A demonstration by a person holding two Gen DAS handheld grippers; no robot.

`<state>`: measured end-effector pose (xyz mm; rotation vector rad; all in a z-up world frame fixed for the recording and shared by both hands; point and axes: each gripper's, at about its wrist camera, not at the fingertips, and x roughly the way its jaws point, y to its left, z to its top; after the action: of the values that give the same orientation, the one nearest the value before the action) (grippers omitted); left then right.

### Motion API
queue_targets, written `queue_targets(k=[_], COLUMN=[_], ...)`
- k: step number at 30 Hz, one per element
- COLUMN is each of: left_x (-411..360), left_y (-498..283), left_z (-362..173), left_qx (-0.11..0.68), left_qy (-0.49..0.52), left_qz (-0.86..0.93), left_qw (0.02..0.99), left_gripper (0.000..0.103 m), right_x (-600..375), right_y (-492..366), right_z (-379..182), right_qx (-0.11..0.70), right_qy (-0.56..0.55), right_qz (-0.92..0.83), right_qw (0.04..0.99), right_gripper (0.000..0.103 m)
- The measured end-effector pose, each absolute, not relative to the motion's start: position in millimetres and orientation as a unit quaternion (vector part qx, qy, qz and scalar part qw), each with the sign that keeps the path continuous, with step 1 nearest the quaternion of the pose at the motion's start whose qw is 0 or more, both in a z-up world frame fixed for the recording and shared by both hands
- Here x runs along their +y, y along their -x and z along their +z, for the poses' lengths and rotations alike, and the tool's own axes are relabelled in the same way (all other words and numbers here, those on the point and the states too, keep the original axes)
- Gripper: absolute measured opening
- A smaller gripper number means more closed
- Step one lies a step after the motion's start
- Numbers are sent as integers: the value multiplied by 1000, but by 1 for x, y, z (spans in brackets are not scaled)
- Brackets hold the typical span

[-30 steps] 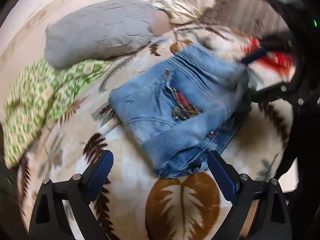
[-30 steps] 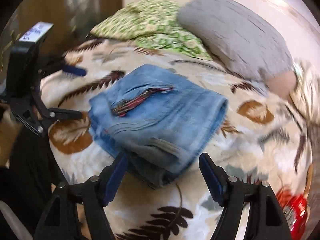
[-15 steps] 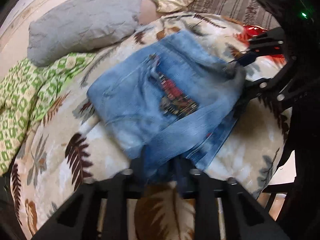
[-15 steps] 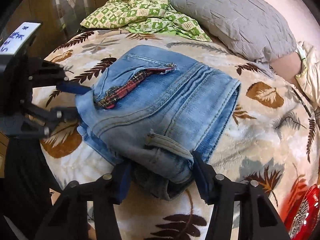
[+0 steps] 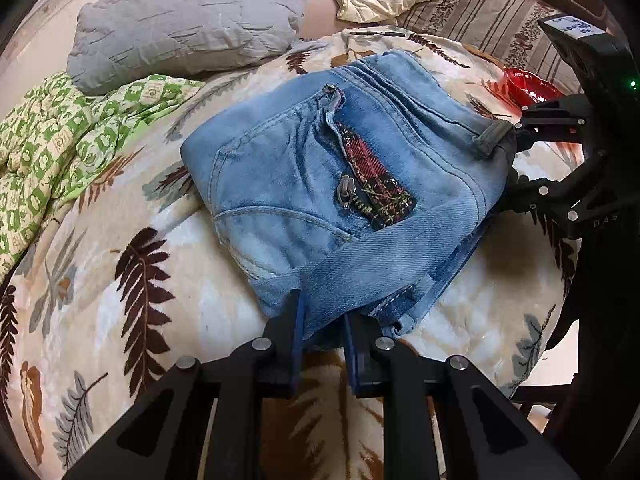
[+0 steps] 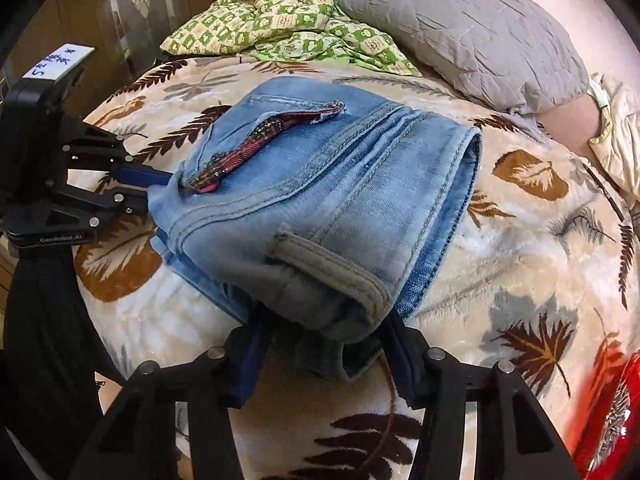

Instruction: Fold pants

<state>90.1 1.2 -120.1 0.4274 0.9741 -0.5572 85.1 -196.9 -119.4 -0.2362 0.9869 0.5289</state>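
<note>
**Both grippers clamp the folded jeans**

On the leaf-print blanket, the folded jeans lie centred. At 6 o'clock the left gripper, tilted steeply down, pinches their near corner; the right gripper, likewise tilted, squeezes the thick waistband end.

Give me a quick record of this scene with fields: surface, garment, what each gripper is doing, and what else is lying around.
surface: cream fleece blanket with brown leaf print
garment: folded light blue denim pants, plaid-lined zip pocket on top
left gripper: jaws just closed, clamped on one corner of the bundle
right gripper: jaws just closed, clamped on the thick waistband end
nearby: grey quilted pillow; green checked cloth; red glass dish
</note>
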Motion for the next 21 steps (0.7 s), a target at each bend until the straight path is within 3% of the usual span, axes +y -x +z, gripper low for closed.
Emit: queue_targets(k=[7,9,10,11,12,13,16,17,18,21], left_x=[2,2,4,8,12,17,28,32,34,37], left_y=[-90,-85,-83,-82,-83,-81,-81,-82,-81,-71], left_z=[-119,-115,-112,-106,-100,-90,-61,-48,-37,7], left_qx=[457,443,439,438,437,428,416,413,405,349], left_qy=[-196,-199,-199,-192,-172,-145,-80,-53,-31,16], left_qz=[-255,-246,-232,-209,-198,-192,-156,-143,-137,-118], left_qw=[829,839,845,853,860,871,893,898,904,930], left_gripper=[18,24,42,75,90,98,103,103,103,103], right_x=[-198,-199,-199,-201,-203,-205,-220,-227,-233,-262], right_y=[-84,-82,-80,-78,-74,-73,-71,-72,-74,-73], right_z=[-120,-117,-115,-113,-109,-105,-81,-71,-60,-12], right_qx=[465,461,459,460,462,461,451,448,443,384], right_qy=[108,107,108,110,113,109,60,35,9,-82], right_qz=[250,250,247,245,240,238,229,223,214,190], right_qw=[842,845,847,847,847,848,860,865,871,900], right_gripper=[56,60,66,72,76,78,86,98,103,103])
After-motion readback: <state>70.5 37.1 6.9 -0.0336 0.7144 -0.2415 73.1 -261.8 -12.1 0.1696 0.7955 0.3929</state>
